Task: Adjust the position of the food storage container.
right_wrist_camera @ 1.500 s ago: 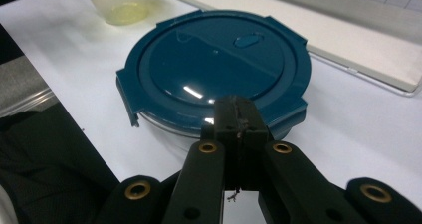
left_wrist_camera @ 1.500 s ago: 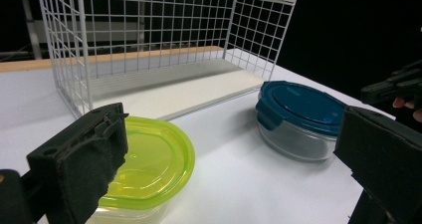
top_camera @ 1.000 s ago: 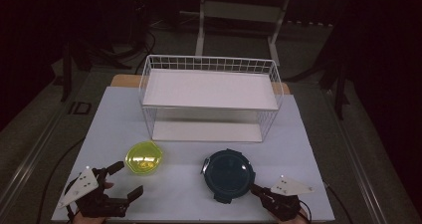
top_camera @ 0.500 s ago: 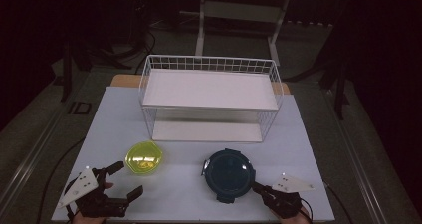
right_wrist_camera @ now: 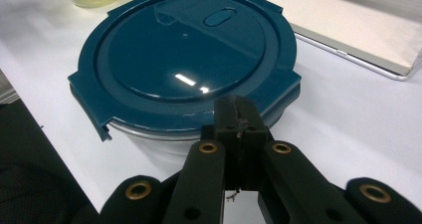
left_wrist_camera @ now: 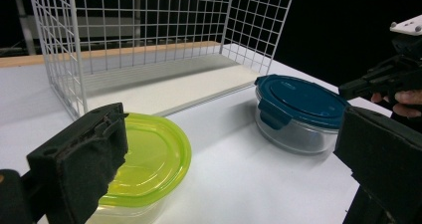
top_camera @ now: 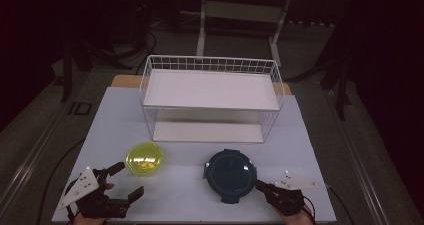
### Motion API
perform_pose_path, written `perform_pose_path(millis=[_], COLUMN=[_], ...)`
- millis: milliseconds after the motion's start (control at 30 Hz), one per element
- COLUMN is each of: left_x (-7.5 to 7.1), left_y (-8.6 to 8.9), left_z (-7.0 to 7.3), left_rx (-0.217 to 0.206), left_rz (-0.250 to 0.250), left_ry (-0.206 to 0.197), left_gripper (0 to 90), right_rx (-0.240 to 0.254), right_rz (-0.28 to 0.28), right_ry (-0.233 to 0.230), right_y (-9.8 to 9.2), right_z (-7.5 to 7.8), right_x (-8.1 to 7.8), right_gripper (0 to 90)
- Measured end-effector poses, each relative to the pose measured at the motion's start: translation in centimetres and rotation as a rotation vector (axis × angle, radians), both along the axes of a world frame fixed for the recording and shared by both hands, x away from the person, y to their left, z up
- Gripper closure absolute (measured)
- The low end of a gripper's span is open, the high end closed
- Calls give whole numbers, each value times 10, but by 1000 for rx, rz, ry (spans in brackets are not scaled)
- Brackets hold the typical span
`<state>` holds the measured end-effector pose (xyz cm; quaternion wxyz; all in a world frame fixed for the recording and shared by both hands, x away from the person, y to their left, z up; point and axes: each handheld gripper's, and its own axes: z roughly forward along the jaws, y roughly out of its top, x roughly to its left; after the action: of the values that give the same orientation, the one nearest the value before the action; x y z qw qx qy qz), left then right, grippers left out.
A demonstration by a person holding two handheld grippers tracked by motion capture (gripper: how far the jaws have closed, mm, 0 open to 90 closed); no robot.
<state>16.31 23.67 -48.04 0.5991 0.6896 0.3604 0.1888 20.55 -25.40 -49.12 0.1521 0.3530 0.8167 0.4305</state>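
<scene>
A: Where do the two containers sit?

B: In the high view the blue-lidded container (top_camera: pixel 231 175) stands on the white surface (top_camera: pixel 190 195) at about five o'clock from the middle, and the yellow-green container (top_camera: pixel 145 158) at about seven o'clock. The two are well apart, both in front of the white wire rack (top_camera: pixel 210 97) at twelve o'clock.

A: And the right tongs?

B: The right tongs (top_camera: pixel 261 186) lie at four o'clock of the blue lid, tips just beside its rim. In the right gripper view the right tongs are pressed together with nothing between them, pointing at the container's near edge.

A: The left ones?

B: The left tongs (top_camera: pixel 127 180) stand wide open and empty, at six o'clock of the yellow-green container. In the left gripper view one jaw overlaps that container's near side; I cannot tell if it touches.
</scene>
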Motion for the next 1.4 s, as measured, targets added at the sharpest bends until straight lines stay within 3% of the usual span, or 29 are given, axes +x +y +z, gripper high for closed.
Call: perform_pose_path(millis=[200,967,1033,1267,1400], left_x=[0,0,0,-1,-1], left_y=[0,-1,-1,-3,-4], left_z=[0,0,0,1,2], left_rx=[-1,4,0,-1,-9], left_rz=[-3,-9,-9,-11,-14], left_ry=[2,1,-2,-6,-9], left_gripper=[0,0,0,0,0], right_rx=[18,1,-8,33,34], right_rz=[-9,-29,-33,-45,-38], right_ry=[12,-2,-13,-47,-70], right_y=[-3,-3,-3,-7,-6], right_z=[-1,0,1,11,16], right_x=[4,16,15,9,5], right_gripper=[900,900,900,897,837])
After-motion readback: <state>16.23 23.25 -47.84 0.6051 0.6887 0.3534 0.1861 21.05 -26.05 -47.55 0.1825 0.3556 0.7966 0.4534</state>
